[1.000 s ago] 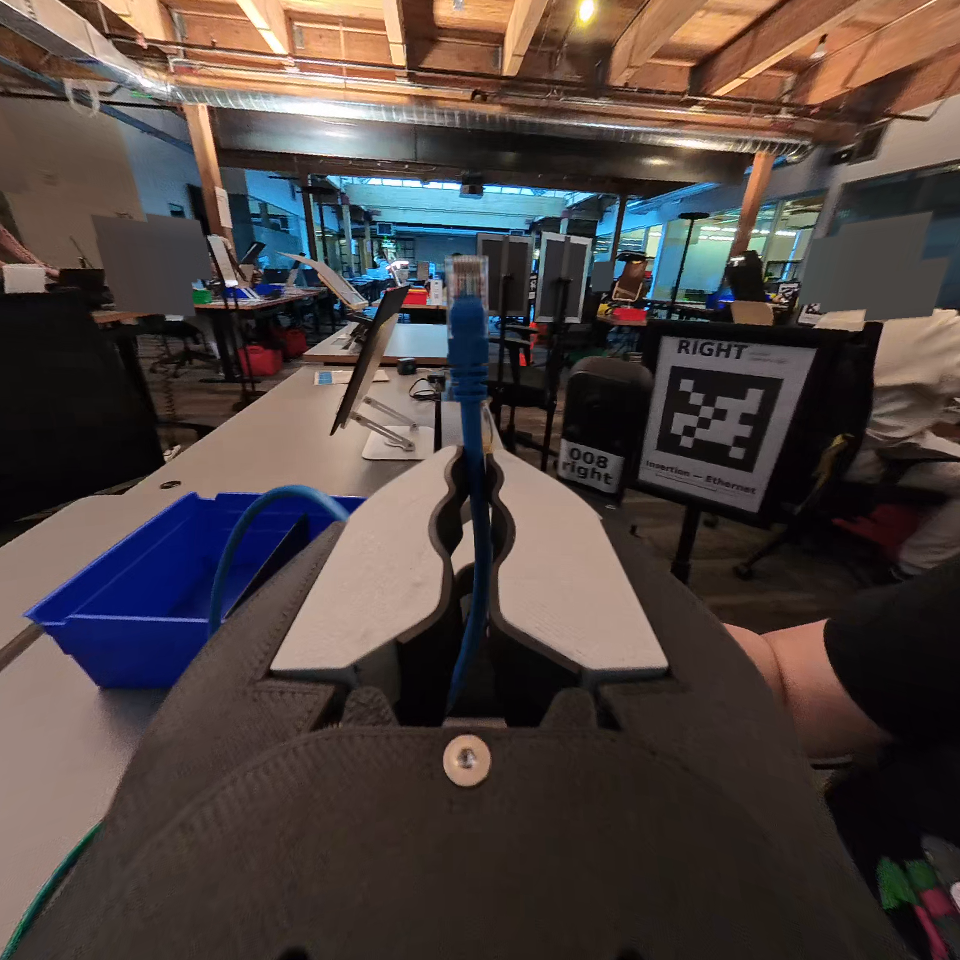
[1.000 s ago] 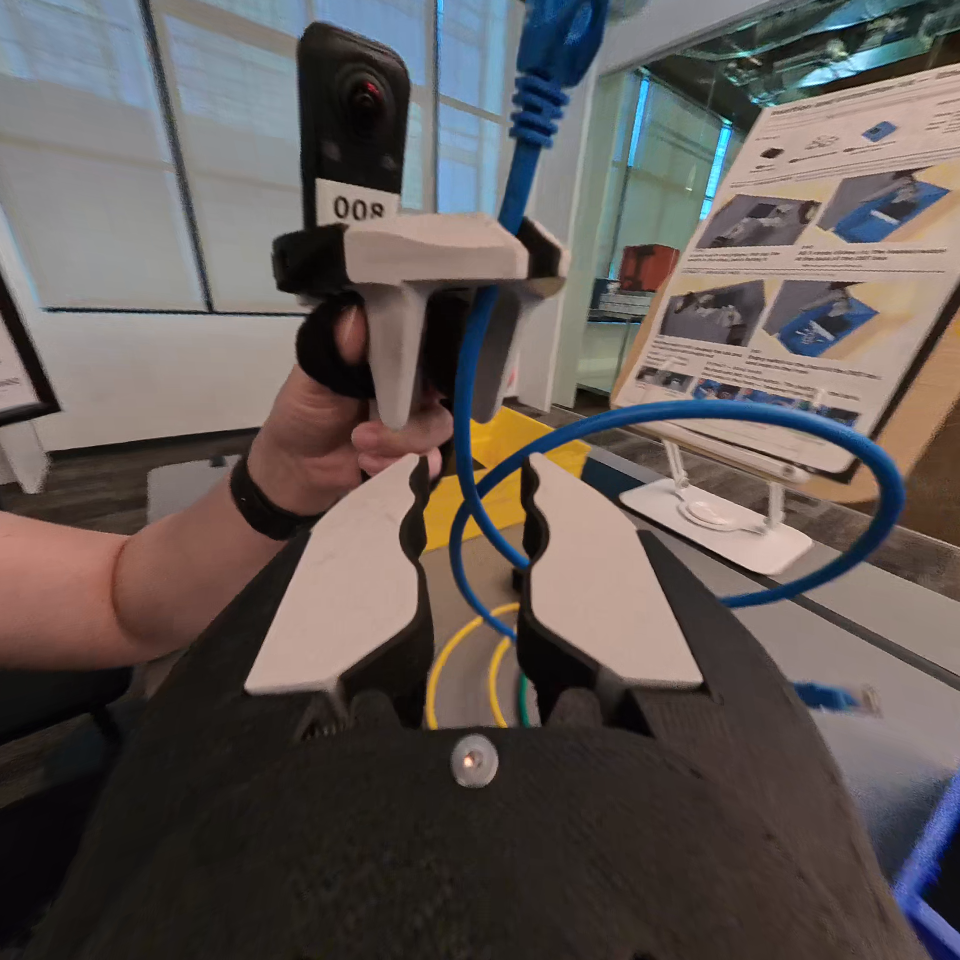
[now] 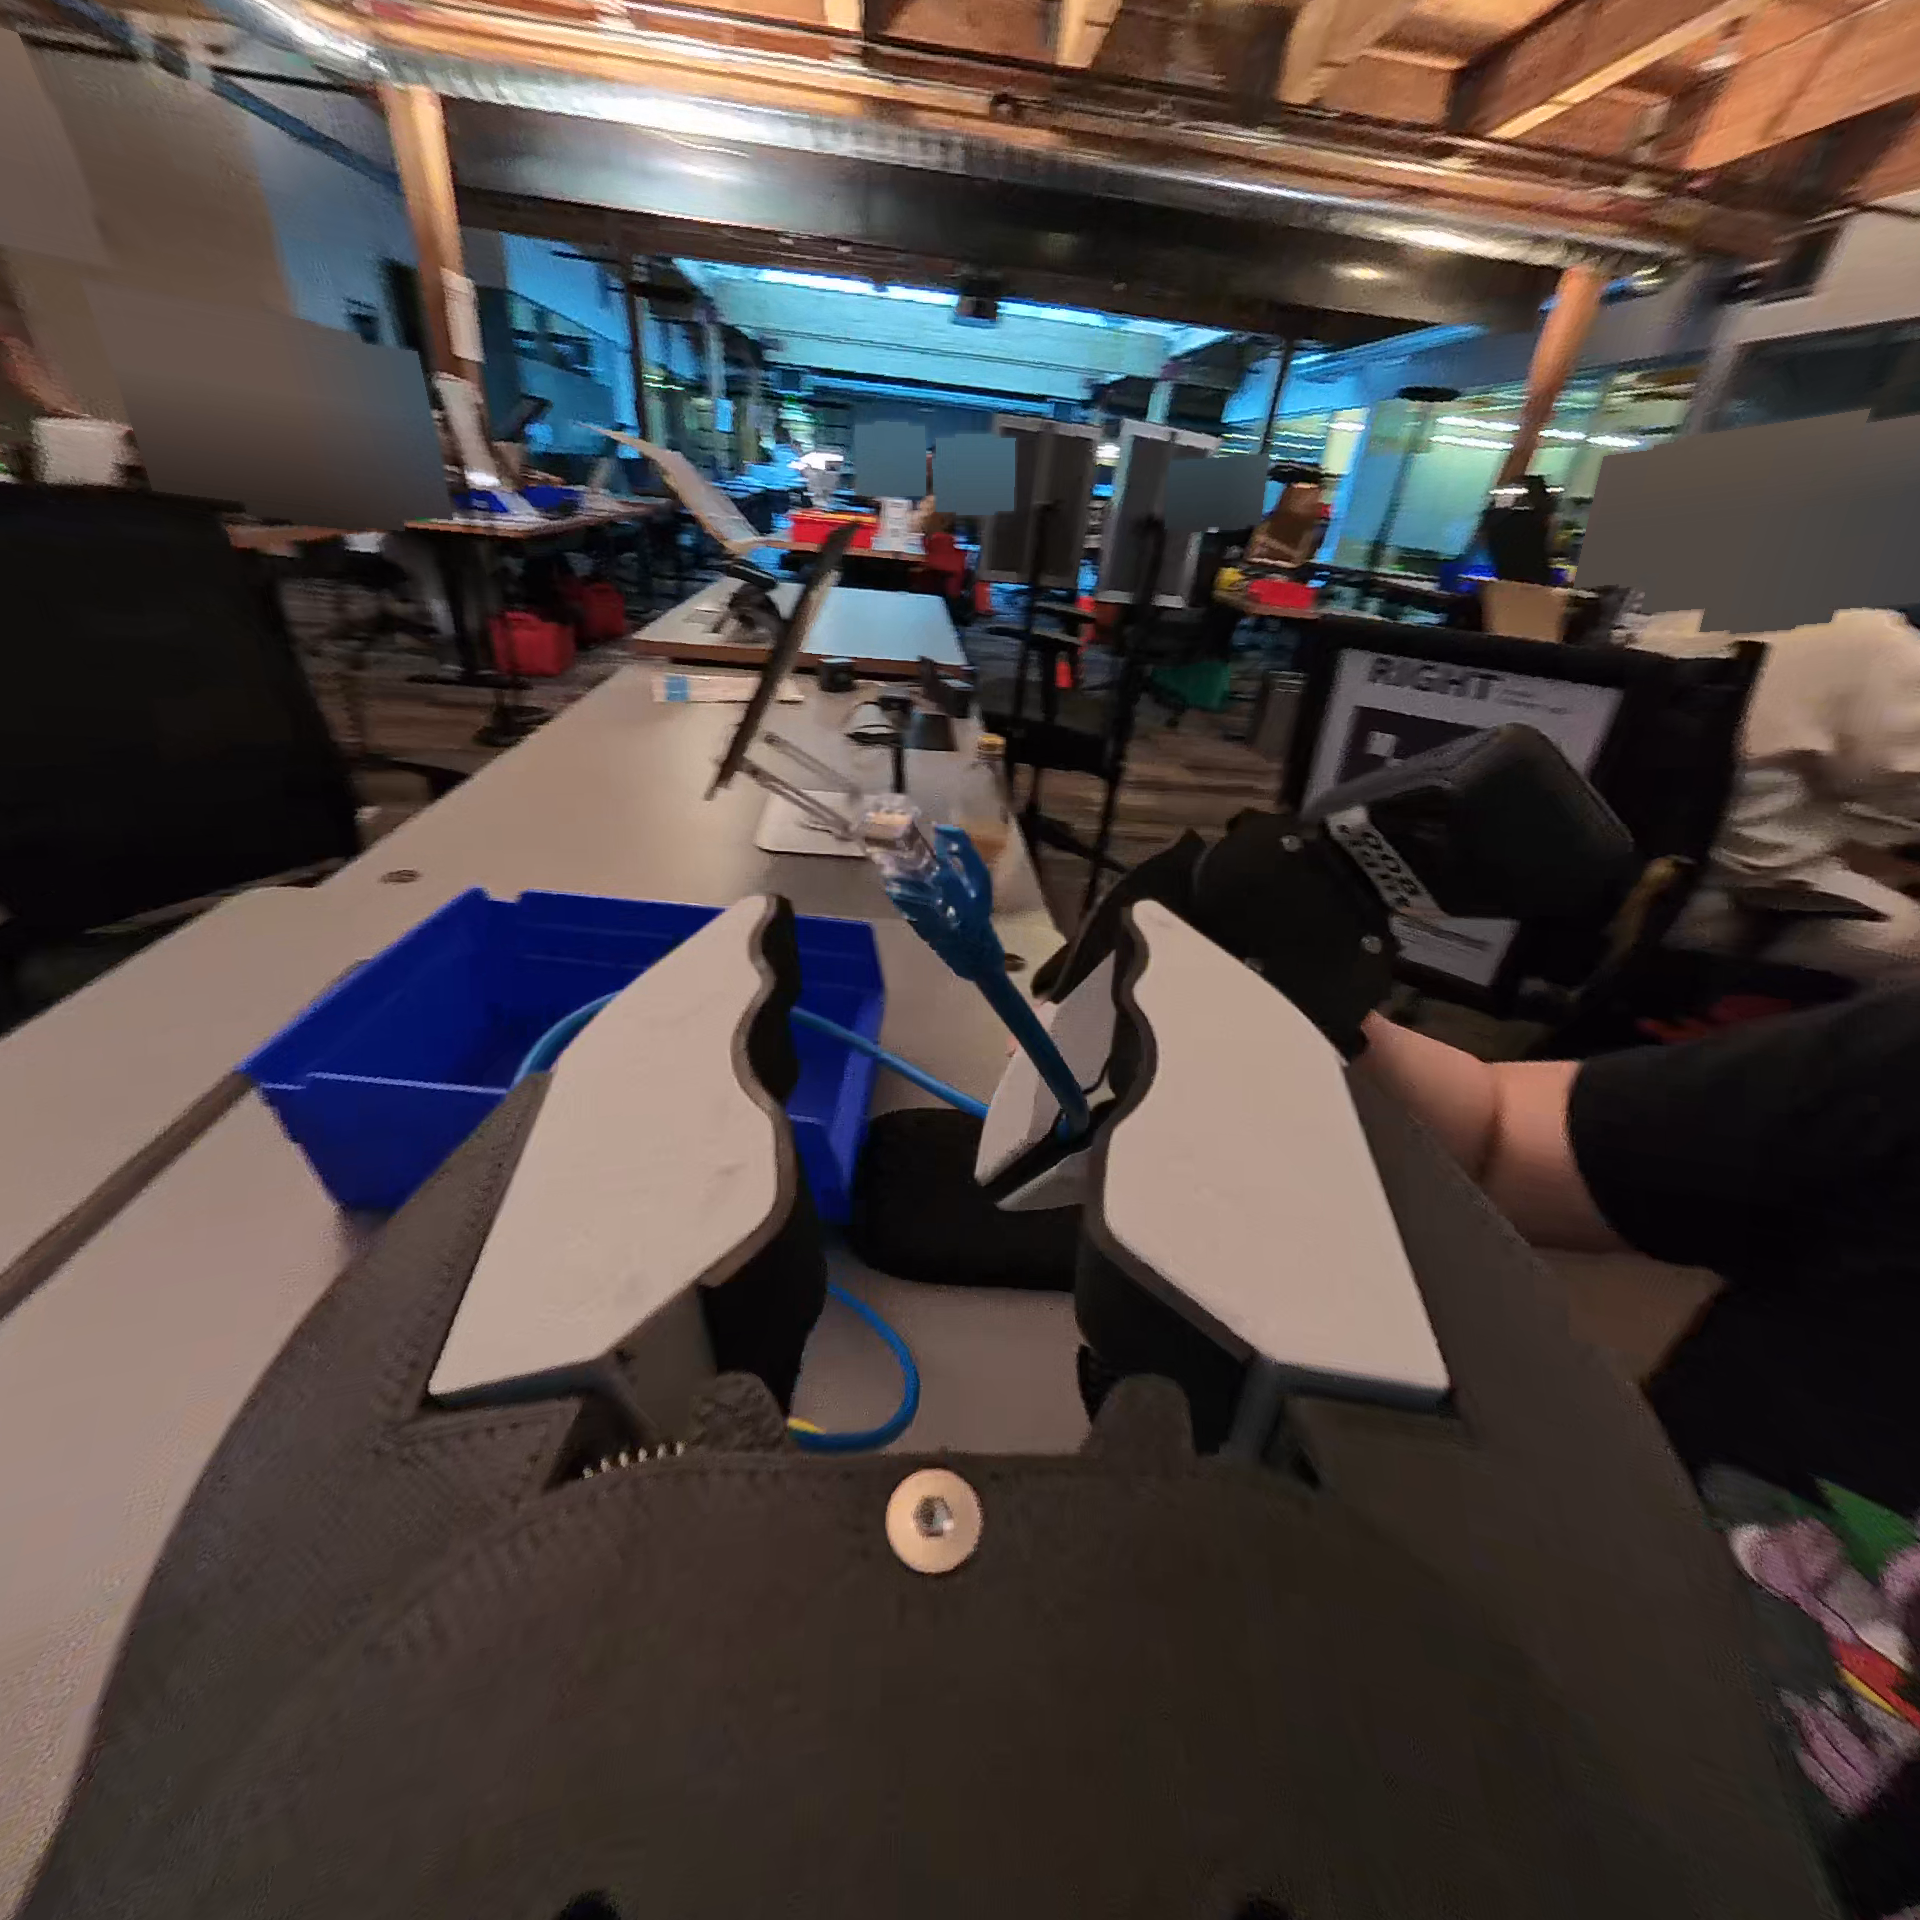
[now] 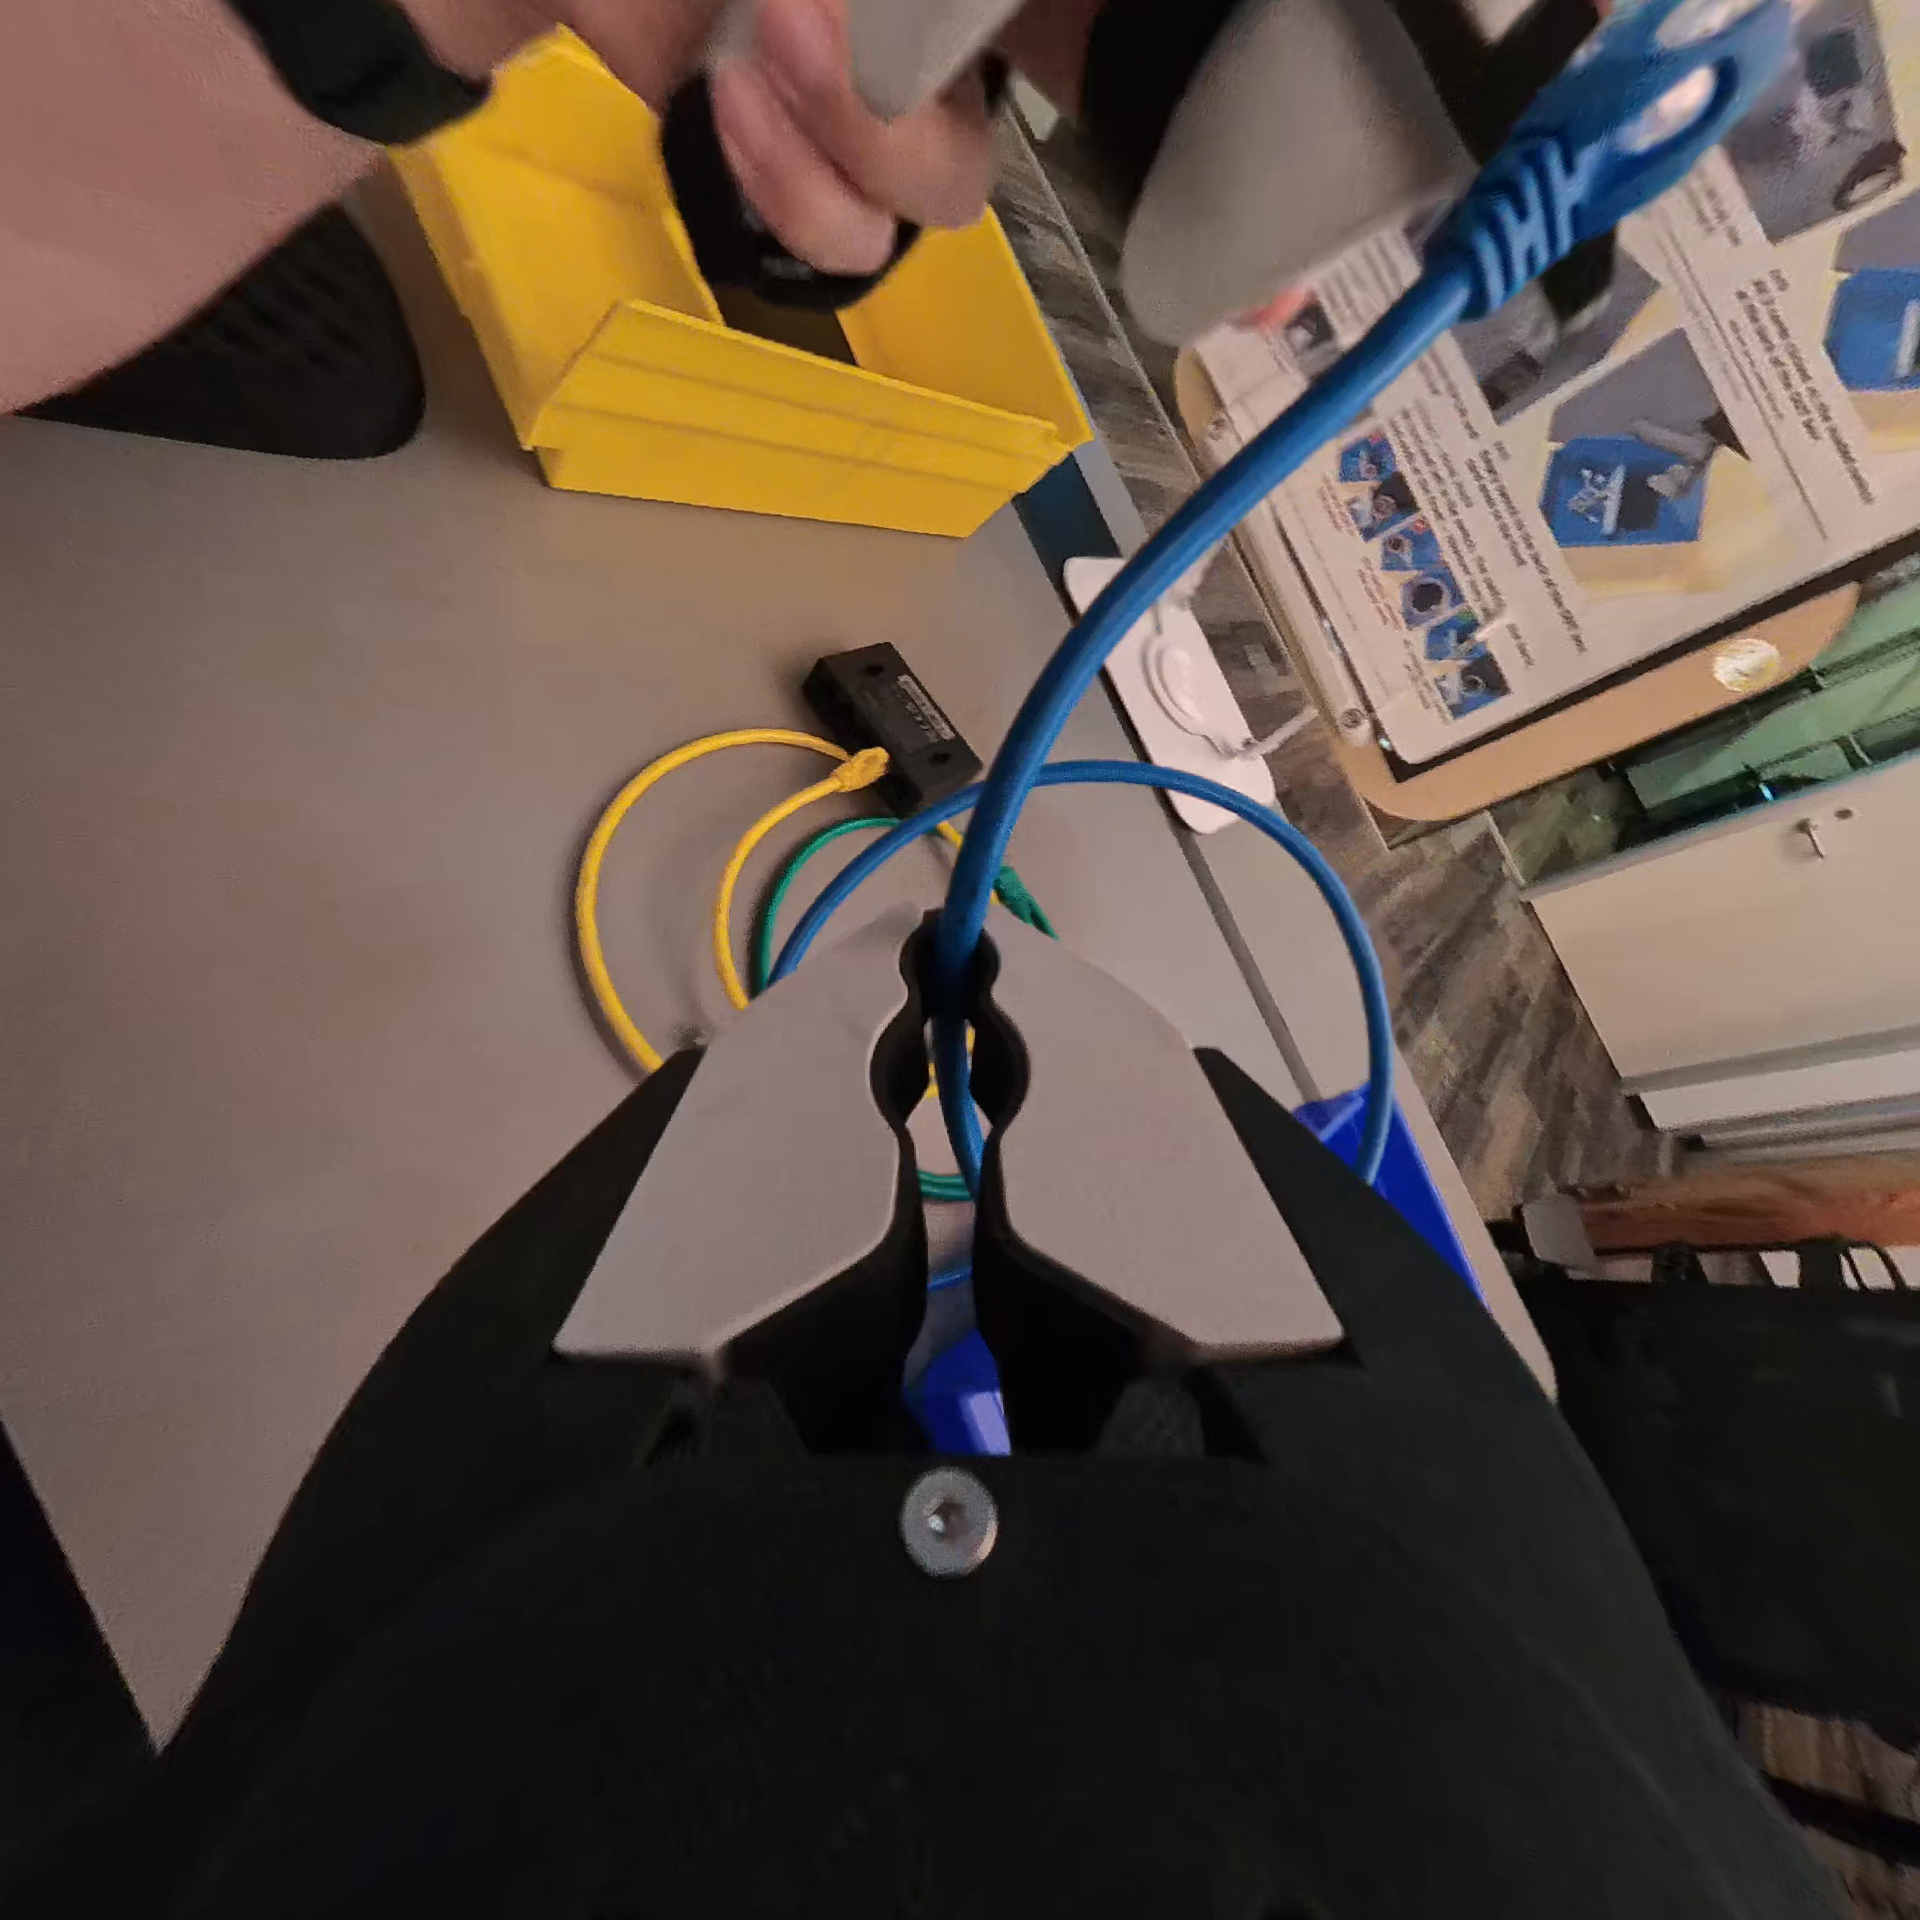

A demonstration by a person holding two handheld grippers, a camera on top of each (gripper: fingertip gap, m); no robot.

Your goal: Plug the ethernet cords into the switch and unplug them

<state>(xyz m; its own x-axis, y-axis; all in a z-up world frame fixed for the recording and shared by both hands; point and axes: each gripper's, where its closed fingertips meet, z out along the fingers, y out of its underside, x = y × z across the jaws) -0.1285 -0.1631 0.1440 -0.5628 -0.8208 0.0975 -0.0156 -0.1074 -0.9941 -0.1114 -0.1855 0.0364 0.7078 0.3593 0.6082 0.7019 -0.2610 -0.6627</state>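
My right gripper is shut on a blue ethernet cord a little way below its plug, which sticks up and to the right. The cord loops back down behind the fingers. In the left wrist view my left gripper is open and empty, with the right gripper holding the blue cord between its spread fingers. The black switch lies on the grey table. A yellow cord has one plug at the switch's face; I cannot tell if it is seated. A green cord lies loose beside it.
A yellow bin stands behind the switch, under the hand holding the left gripper. A blue bin sits on the table to the left, with its corner in the right wrist view. An instruction board on a white stand is at the table's edge. Tip to tip, the grippers are about 12 centimetres apart.
My left gripper has opened and let go of the blue cord. My right gripper has shut on it and tipped down toward the table and the switch.
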